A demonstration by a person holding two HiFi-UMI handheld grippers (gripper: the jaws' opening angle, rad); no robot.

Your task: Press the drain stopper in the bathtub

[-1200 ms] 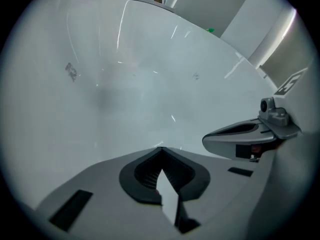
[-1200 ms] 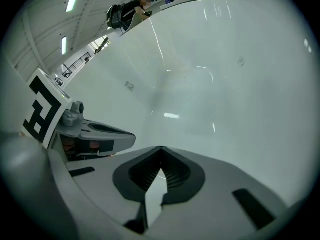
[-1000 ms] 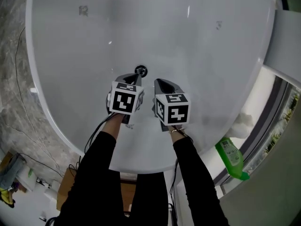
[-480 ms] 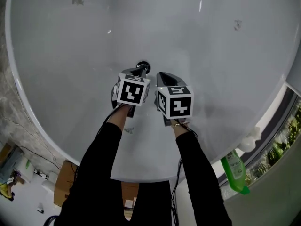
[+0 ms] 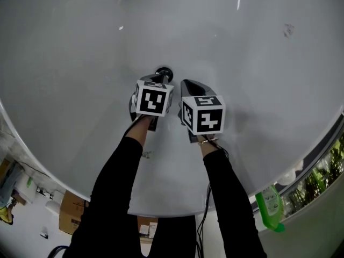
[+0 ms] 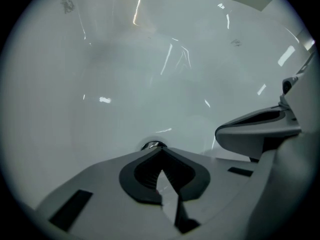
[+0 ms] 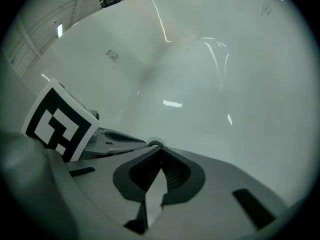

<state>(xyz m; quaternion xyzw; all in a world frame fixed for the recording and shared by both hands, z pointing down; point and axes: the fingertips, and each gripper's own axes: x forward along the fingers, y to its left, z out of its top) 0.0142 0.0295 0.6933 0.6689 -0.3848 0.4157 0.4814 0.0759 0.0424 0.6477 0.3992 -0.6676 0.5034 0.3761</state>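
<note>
The chrome drain stopper [image 5: 164, 72] sits in the floor of the white bathtub [image 5: 80, 63]. My left gripper [image 5: 159, 79] is shut and holds nothing, its tips right at the stopper's near edge and partly covering it. In the left gripper view only a sliver of the stopper [image 6: 153, 145] shows past the closed tips [image 6: 159, 153]. My right gripper [image 5: 185, 83] is also shut and holds nothing, a little to the right of the stopper and apart from it. The right gripper view shows the stopper [image 7: 155, 144] just beyond its tips [image 7: 159, 152], with the left gripper's marker cube [image 7: 60, 122] to the left.
The curved tub rim [image 5: 43, 163] runs around the near side. A green bottle [image 5: 269, 204] stands outside the tub at the lower right, by a window ledge. A cardboard box [image 5: 67, 211] lies on the floor at the lower left.
Both grippers have gone deeper into the tub and the view has closed in. The left gripper's tips have moved from short of the stopper onto its near edge.
</note>
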